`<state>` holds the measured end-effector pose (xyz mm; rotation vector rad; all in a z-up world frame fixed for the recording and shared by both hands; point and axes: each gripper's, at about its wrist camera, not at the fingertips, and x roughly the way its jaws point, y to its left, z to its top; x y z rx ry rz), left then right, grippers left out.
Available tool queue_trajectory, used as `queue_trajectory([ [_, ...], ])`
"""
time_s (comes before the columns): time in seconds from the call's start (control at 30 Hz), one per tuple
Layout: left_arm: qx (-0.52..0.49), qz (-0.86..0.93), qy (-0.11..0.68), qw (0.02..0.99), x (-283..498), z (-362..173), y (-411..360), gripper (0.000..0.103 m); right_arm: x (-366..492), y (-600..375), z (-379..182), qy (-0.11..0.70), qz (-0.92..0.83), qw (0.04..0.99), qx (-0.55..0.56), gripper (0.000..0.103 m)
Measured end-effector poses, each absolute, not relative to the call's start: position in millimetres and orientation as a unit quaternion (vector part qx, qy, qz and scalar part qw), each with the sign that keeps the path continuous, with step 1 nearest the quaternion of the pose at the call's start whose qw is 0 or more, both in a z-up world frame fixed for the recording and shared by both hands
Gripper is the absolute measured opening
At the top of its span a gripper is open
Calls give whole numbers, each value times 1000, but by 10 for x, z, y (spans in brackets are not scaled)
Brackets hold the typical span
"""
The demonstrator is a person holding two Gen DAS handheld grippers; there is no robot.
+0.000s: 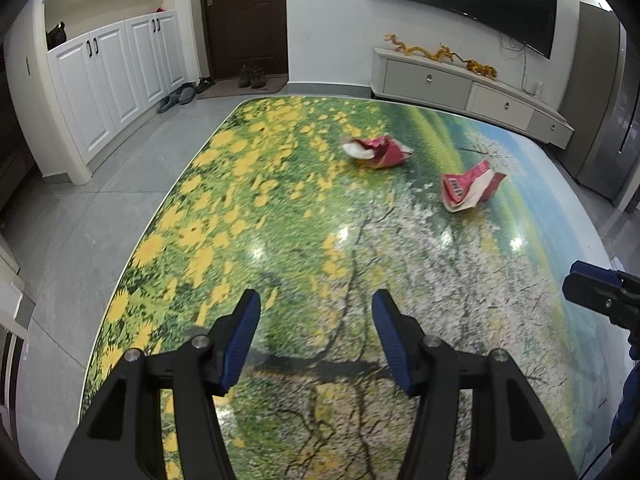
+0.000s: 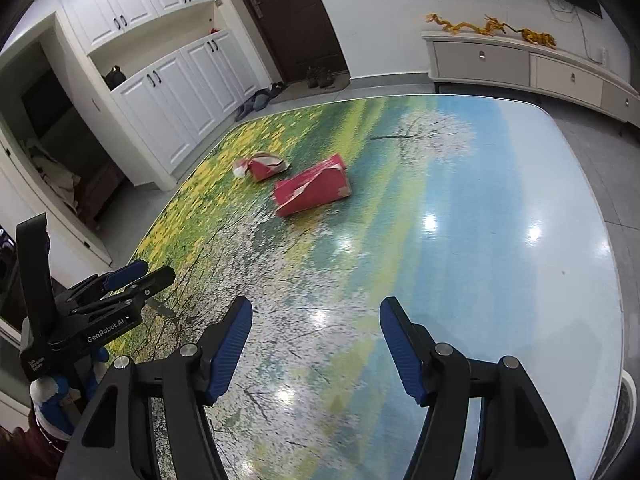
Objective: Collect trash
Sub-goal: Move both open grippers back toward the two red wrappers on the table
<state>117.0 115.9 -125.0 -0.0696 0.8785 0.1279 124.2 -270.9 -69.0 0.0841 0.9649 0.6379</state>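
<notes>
Left wrist view: the left tool (image 1: 316,312) hangs spread and empty over the glossy flower-print bench (image 1: 256,240), whose left edge runs beside bare grey floor (image 1: 92,216). Two crumpled red wrappers lie far ahead, apart from each other: one (image 1: 376,153) mid-bench, the second (image 1: 472,191) to its right. Bare bench lies between tool and trash. Right wrist view: the right tool (image 2: 316,314) has its jaws spread, nothing between them, over the blue stretch; both wrappers sit ahead-left, and the bench's rounded right edge (image 2: 612,272) curves close.
</notes>
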Motion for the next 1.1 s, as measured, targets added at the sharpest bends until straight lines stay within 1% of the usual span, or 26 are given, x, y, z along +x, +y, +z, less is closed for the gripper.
queue_trajectory([
  [0.23, -52, 71, 428, 900, 1000, -1275, 1304, 56, 1203, -2529, -734, 464, 312, 829, 23, 66],
  [0.93, -85, 75, 418, 901, 726, -1255, 1538, 58, 1042, -2137, -685, 470, 322, 822, -11, 66],
  [1.03, -89, 75, 417, 901, 701, -1251, 1572, 59, 1028, -2101, -678, 470, 322, 822, -15, 66],
  [1.1, -92, 76, 416, 901, 684, -1254, 1592, 62, 1016, -2082, -677, 471, 322, 821, -15, 66],
])
